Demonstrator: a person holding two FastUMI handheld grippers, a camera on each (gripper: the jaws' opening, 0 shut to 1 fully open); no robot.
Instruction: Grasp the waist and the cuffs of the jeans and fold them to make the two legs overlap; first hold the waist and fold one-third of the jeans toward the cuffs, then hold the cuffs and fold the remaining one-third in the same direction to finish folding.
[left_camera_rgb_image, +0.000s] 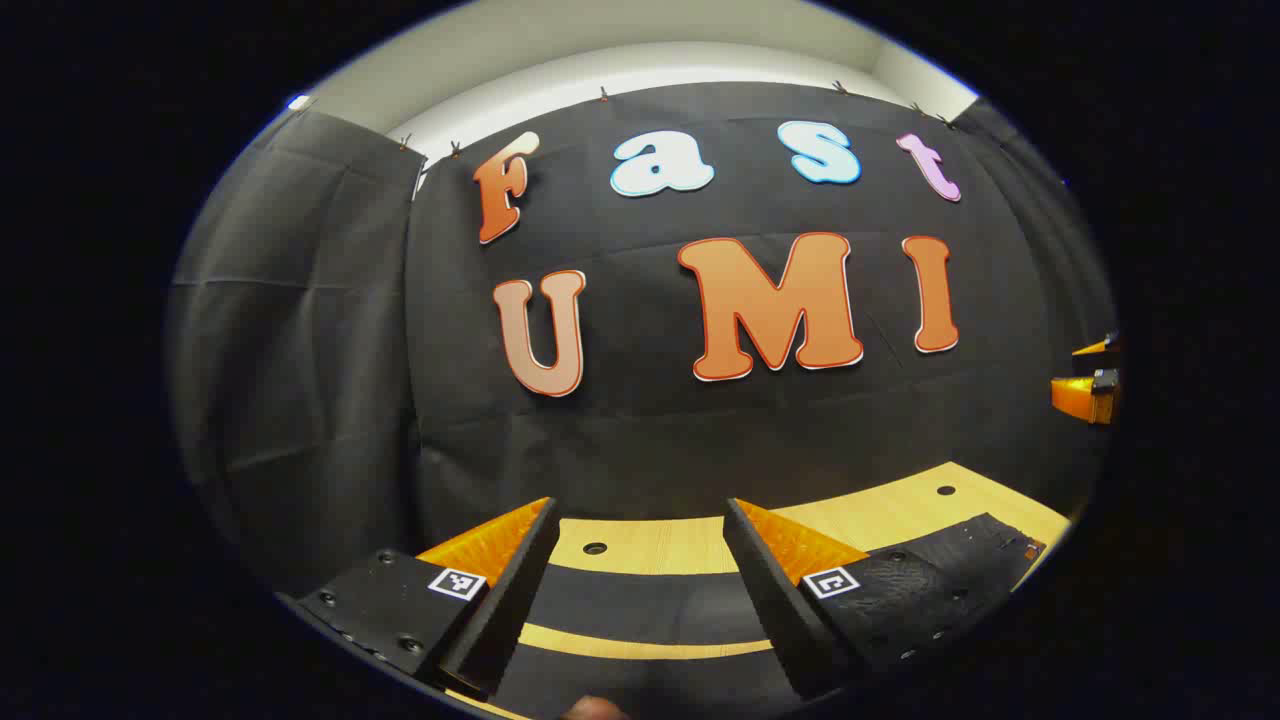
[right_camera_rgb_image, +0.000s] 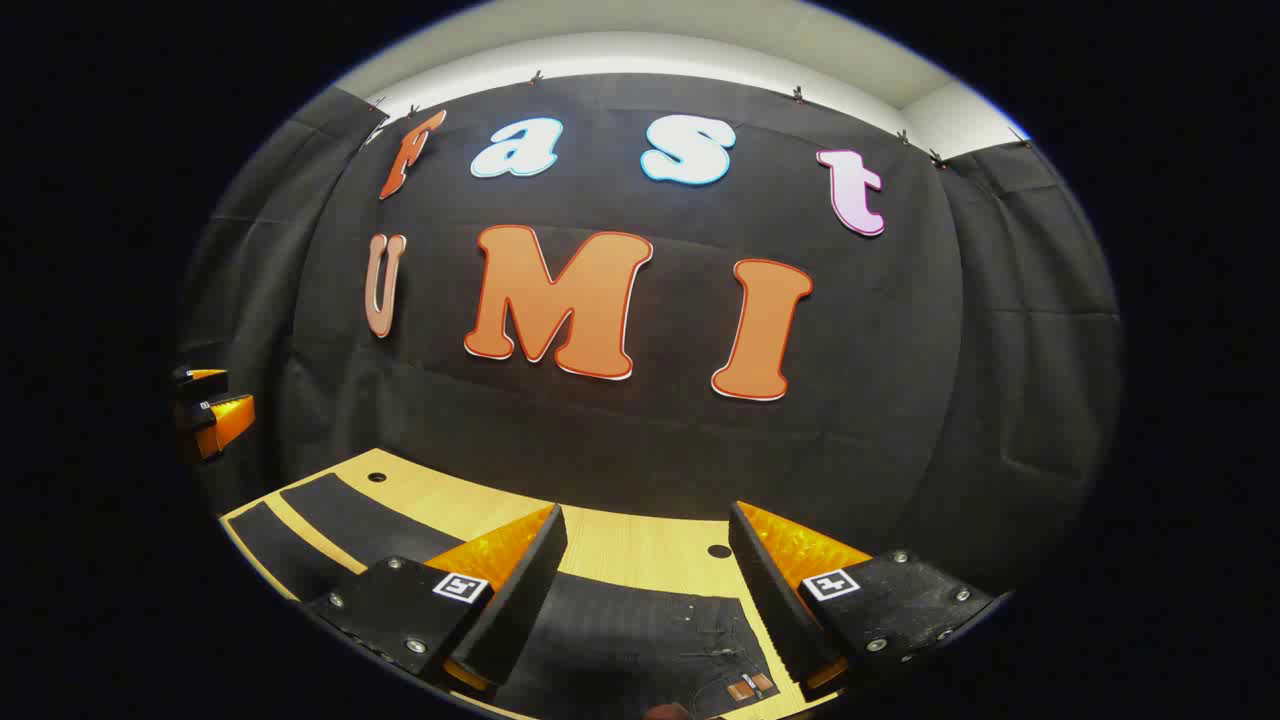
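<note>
Lying flat on the wooden table (right_camera_rgb_image: 640, 545), the dark jeans (right_camera_rgb_image: 640, 640) are cut off at the lower edge of both views, so their full outline cannot be made out. In the right gripper view, the waist end with its small leather patch lies just under the right gripper (right_camera_rgb_image: 645, 590), whose fingers stand wide apart above the cloth, holding nothing. In the left gripper view, two leg strips with a bare band of table between them run beneath the left gripper (left_camera_rgb_image: 640, 590), also spread wide and empty. Small round holes (left_camera_rgb_image: 595, 548) dot the table beyond the jeans.
</note>
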